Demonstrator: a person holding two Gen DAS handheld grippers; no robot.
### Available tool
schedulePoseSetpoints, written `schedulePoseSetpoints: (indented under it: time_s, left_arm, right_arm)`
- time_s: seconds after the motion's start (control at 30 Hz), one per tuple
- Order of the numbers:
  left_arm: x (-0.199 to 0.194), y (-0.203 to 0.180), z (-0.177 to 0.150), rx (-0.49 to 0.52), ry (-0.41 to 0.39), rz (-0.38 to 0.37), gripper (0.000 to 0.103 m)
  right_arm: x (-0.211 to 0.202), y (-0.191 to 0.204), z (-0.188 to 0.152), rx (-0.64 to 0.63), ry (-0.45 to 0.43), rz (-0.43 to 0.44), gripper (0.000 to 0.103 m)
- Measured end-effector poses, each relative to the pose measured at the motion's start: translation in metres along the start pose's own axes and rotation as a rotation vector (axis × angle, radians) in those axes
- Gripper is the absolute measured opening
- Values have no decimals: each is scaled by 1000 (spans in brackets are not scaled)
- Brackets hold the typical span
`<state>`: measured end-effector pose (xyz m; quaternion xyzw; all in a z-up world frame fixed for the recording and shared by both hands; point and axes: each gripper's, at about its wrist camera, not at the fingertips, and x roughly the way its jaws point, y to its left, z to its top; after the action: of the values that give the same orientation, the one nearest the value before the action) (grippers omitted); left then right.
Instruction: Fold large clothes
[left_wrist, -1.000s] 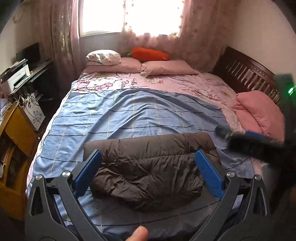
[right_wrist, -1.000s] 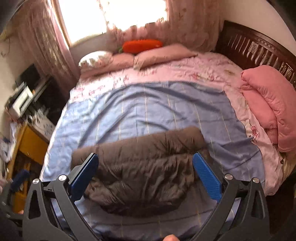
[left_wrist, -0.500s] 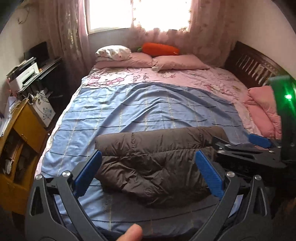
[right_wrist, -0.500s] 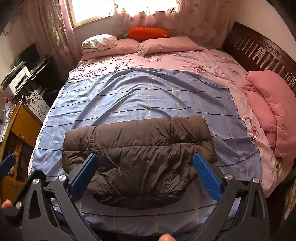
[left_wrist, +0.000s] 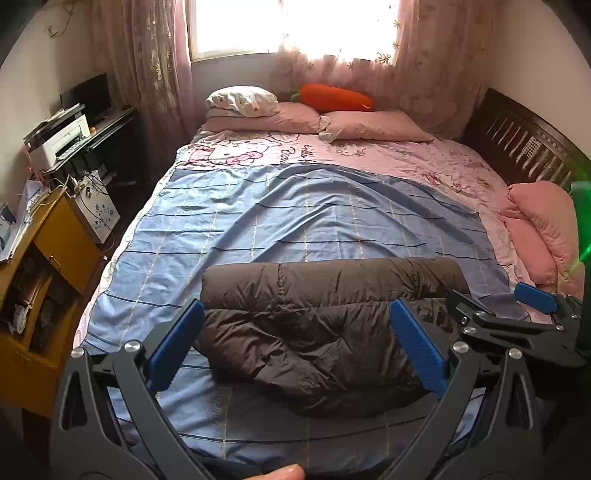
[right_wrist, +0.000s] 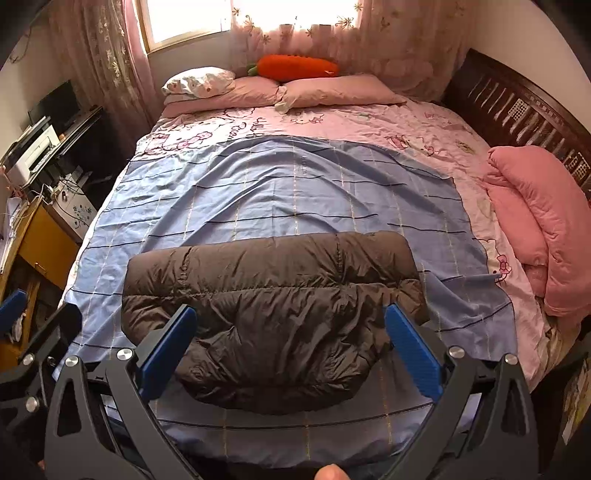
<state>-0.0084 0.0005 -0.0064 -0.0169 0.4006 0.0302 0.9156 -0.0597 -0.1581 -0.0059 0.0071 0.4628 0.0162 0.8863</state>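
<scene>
Both the left gripper (left_wrist: 295, 341) and the right gripper (right_wrist: 290, 339) have drawn back and risen, jaws spread and empty, while the folded brown down jacket (right_wrist: 273, 306) stays at 6 o'clock on the blue sheet (right_wrist: 280, 184), so this fold looks finished.

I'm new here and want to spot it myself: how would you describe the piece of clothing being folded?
Start at the bed under the window, then find the blue striped sheet spread over its near half. On the sheet's near end lies a puffy dark brown jacket, folded into a compact bundle. It is the only dark, quilted thing on the bed; everything around it is pink or blue.
</scene>
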Motion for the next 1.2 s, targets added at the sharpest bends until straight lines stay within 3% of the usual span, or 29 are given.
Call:
schedulePoseSetpoints:
  time_s: [0.27,0.57,1.2]
  left_arm:
    - [14,7,4,6,19,78,101]
    - [15,20,7,-32,13,135,101]
    - [26,12,4,-28,63,78,101]
  right_arm:
    - [-10,1,0,33,-33,-42,102]
    - [-11,24,-7,2,-15,20,102]
    - [-16,20,-4,28,-35,-4,102]
